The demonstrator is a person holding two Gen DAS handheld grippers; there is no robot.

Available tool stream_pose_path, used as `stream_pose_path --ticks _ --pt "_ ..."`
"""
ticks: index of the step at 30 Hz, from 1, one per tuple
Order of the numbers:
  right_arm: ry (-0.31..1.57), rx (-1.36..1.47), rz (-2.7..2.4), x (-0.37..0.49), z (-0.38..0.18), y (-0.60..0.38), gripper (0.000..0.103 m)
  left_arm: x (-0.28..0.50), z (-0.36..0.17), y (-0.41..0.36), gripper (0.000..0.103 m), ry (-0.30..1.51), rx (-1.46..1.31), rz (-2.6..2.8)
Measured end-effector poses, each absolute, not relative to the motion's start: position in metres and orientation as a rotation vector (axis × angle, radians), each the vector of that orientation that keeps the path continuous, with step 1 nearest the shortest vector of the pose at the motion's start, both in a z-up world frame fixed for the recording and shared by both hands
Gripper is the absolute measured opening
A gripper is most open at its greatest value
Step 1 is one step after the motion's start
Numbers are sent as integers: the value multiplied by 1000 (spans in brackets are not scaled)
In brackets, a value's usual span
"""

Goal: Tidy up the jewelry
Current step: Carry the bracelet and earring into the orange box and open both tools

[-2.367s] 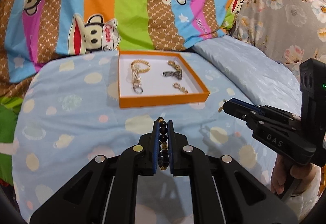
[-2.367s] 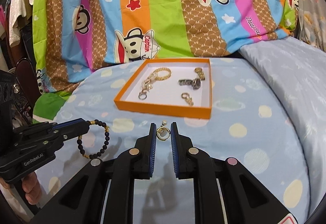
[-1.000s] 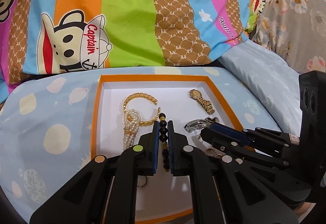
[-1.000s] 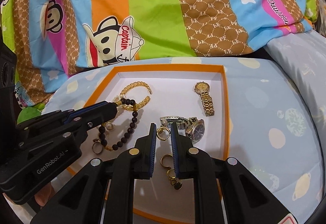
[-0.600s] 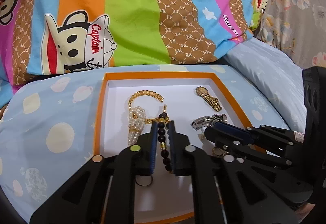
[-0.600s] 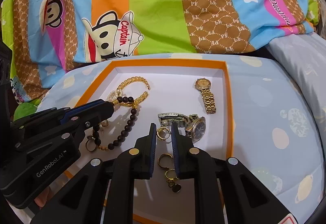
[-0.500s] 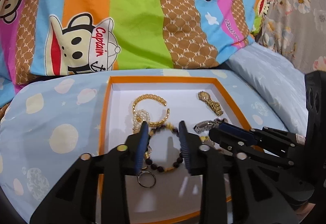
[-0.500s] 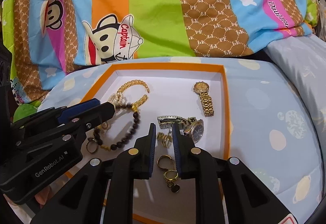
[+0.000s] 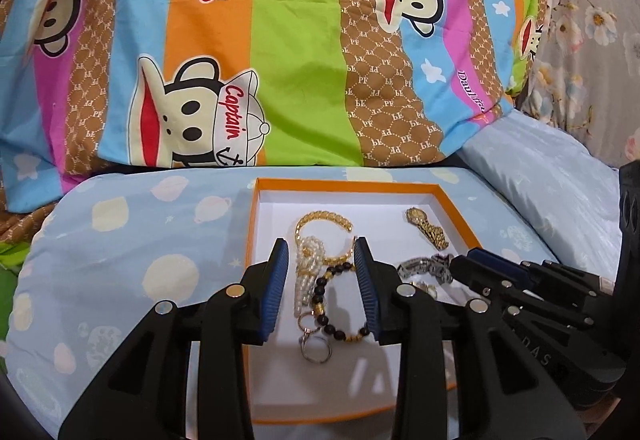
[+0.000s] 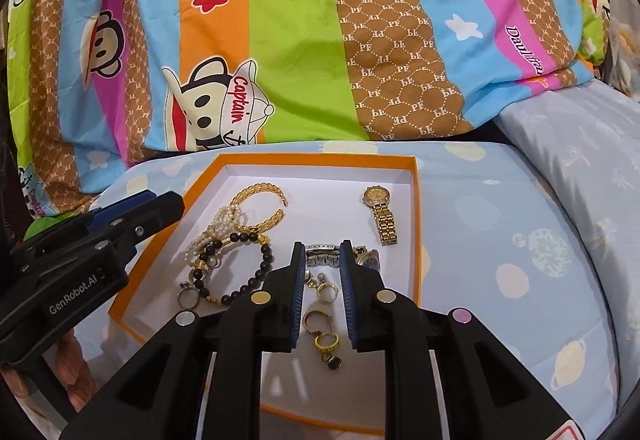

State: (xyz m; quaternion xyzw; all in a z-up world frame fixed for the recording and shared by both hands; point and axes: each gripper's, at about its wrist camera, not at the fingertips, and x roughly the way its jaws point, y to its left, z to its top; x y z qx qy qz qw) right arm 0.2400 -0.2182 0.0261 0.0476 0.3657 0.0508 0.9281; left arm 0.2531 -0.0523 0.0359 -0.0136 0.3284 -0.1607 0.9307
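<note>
Left wrist view: the left gripper [image 9: 321,280] hangs over the orange tray [image 9: 248,252] with its jaws parted and nothing in them. They have just been opening; the black bead bracelet [image 9: 334,304] lies free on the tray floor below and between them, partly over the pearl strand [image 9: 306,280] and the gold bangle [image 9: 324,228].

In the right wrist view the right gripper [image 10: 321,288] has its jaws narrowly apart, also just opening, and empty. The small gold ring [image 10: 326,291] rests on the tray floor between them, with the earrings [image 10: 324,336] nearer the camera and the silver watch [image 10: 340,254] just past the tips. The gold watch [image 10: 380,216] lies beyond and to the right of these jaws.

By my reading both drops are done and the release step is ending. Next each gripper should lift straight clear without snagging a loop, then look for any jewelry left on the bed [image 10: 500,240].

The fingers hide part of the bracelet, the silver watch and the tray's near edge. A person's hand [image 10: 74,372] is only partly in view at the lower left, and the rest of the bed is out of frame, so I cannot tell whether more pieces wait.
</note>
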Motion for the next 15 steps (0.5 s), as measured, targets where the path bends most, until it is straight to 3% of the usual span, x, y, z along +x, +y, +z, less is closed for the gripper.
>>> stream_pose_path --ticks 3,15 --pt "739 78 95 223 29 -214 24 238 35 -49 33 671 -5 -301" --pt "705 51 64 154 30 -200 26 177 22 -50 33 673 67 -242"
